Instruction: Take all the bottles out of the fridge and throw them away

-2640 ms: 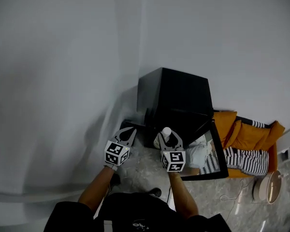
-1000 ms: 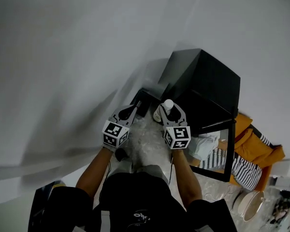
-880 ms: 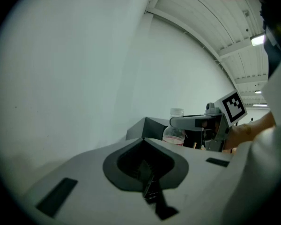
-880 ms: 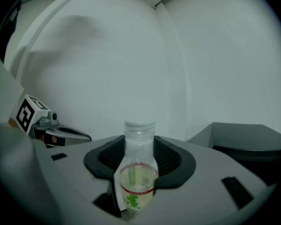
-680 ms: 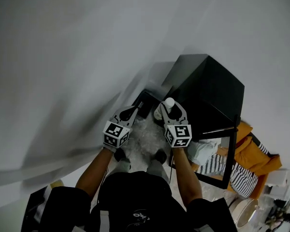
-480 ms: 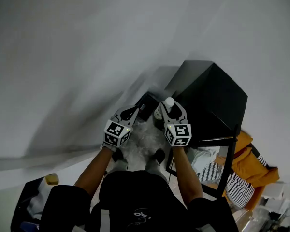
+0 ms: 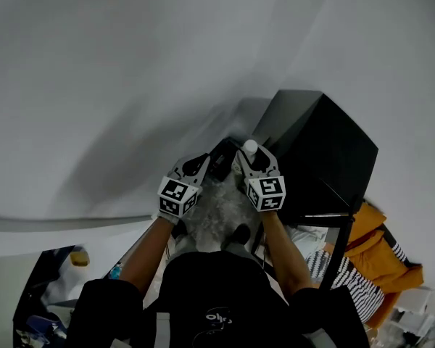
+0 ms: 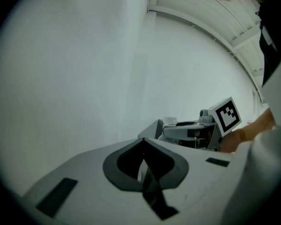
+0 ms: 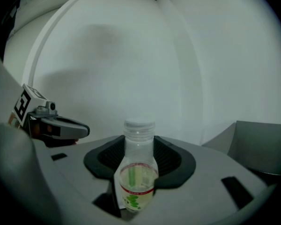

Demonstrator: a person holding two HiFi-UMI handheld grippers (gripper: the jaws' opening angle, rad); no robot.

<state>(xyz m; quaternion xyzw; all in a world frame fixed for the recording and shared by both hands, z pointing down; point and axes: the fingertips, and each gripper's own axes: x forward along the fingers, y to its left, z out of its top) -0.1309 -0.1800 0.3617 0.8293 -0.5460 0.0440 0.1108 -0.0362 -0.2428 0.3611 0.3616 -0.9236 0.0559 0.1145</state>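
Right gripper view: a small clear bottle (image 9: pixel 137 170) with a white cap (image 9: pixel 139 124) is pinched upright between the jaws of the right gripper (image 9: pixel 139 156). On its label (image 9: pixel 135 191) a red band and green marks are seen; no writing can be read. The left gripper (image 8: pixel 143 162) is pressed together, with nothing held. The black fridge (image 7: pixel 315 151) is seen just right of the bottle.

We note clear bottle (image 9: pixel 138 172), white cap (image 9: pixel 139 125), red-and-green label (image 9: pixel 136 191); black fridge (image 7: pixel 315 151); orange cloth (image 7: pixel 373 227); black-white striped fabric (image 7: pixel 362 301); pale grey wall (image 7: pixel 130 64).
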